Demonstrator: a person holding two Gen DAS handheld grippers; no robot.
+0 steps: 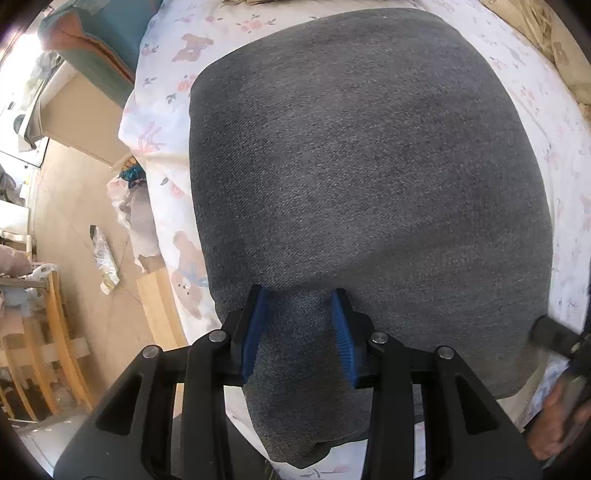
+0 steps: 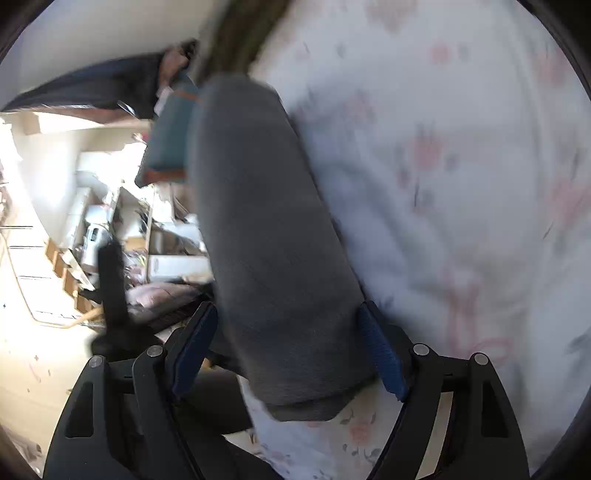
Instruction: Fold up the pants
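Observation:
Dark grey pants (image 1: 351,166) lie folded into a broad block on a white bedsheet (image 1: 162,122) printed with bears and flowers. My left gripper (image 1: 299,295) points down at their near edge, its blue pads pinching a raised fold of the fabric. In the right wrist view the pants (image 2: 266,221) run away from me as a long grey band. My right gripper (image 2: 288,308) stands wide open astride their near end; the left pad is clear of the cloth and the right pad is at its edge. This view is blurred.
The bed's edge drops off at the left to a tiled floor (image 1: 74,206) with litter, a wooden frame (image 1: 55,332) and a cabinet (image 1: 85,122). A teal cushion (image 1: 110,33) lies at the far left corner. A hand (image 1: 561,417) shows at the right edge.

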